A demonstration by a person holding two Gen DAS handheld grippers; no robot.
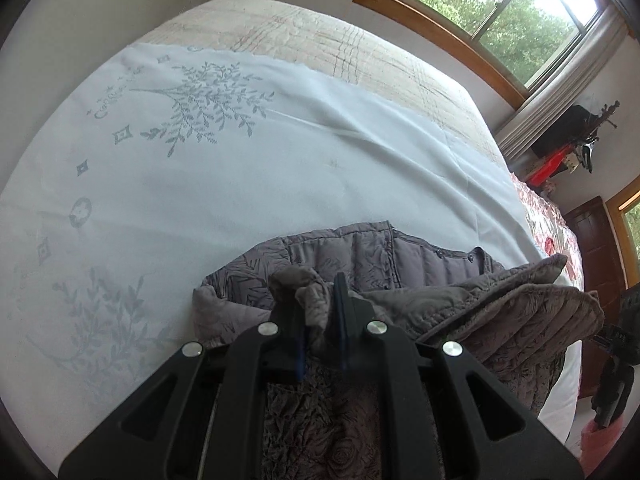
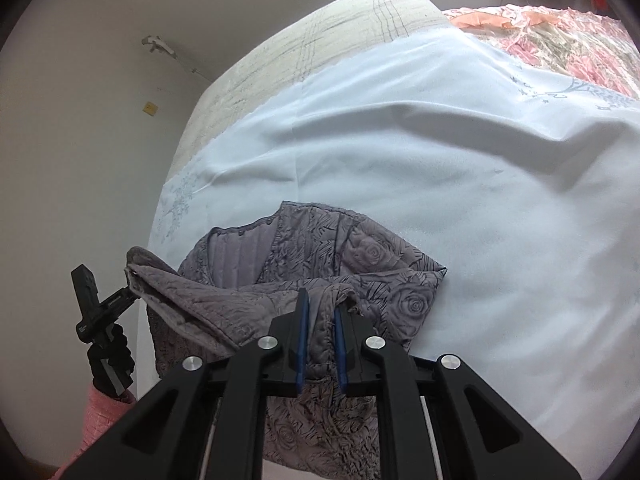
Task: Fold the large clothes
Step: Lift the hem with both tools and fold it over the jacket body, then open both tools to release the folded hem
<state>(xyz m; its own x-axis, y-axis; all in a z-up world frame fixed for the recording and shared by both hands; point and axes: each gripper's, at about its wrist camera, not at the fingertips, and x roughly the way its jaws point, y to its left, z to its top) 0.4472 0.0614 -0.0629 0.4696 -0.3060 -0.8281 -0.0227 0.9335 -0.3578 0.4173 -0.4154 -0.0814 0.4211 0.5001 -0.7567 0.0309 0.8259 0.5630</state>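
Left gripper [image 1: 320, 312]: nearly closed, pinching a bunched edge of the quilted jacket [image 1: 400, 264].
Right gripper [image 2: 320, 320]: nearly closed, pinching another edge of the same jacket.
Jacket: heaped at 12 o'clock of both grippers, on the sheet's near edge.
Long axis: crosswise, 9 to 3 o'clock.
White sheet [image 1: 280, 168]: bare beyond, toward 12 o'clock.
Nearer hand: I judge neither.

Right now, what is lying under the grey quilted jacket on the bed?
A pale blue embroidered sheet lies under the grey quilted jacket. A beige plaid cover shows beyond it. What the jacket covers is hidden.
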